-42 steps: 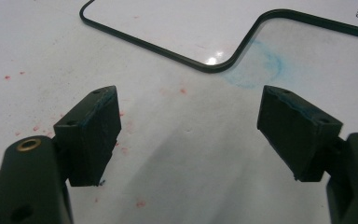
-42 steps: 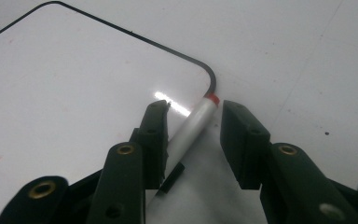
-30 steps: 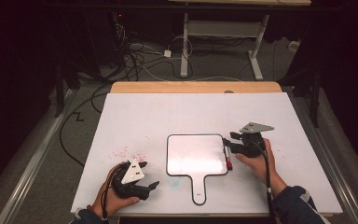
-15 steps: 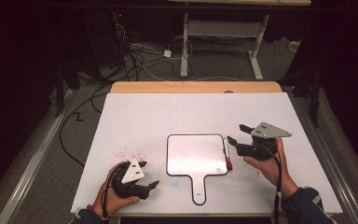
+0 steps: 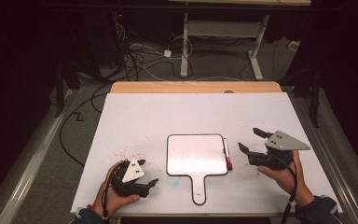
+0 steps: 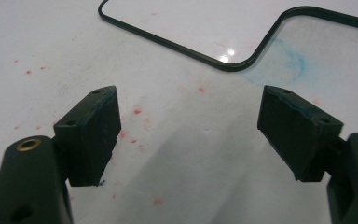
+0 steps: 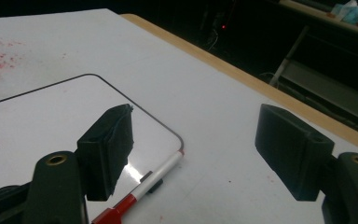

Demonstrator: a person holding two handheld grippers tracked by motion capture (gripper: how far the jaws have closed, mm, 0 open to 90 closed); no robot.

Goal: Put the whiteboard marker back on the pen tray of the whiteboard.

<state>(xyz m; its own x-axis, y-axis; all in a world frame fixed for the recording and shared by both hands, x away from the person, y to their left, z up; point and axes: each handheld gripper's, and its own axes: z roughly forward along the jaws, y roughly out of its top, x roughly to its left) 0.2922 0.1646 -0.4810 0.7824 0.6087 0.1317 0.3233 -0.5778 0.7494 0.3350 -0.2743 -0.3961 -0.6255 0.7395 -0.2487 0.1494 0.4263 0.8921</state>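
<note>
Both grippers gape wide, holding nothing. The right gripper [image 5: 251, 141] view reveals the marker [image 7: 140, 189] touching the whiteboard [image 5: 196, 155] edge; the left gripper [image 5: 147, 172] view shows red specks on the tabletop [image 6: 168, 140].

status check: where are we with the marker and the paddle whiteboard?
Done: the whiteboard looks blank, and the marker lies capped along its right edge. In hand: nothing; the right gripper hangs open just right of the marker, and the left gripper rests open by the board's lower left corner. Left: any grasp of marker or board.
</note>
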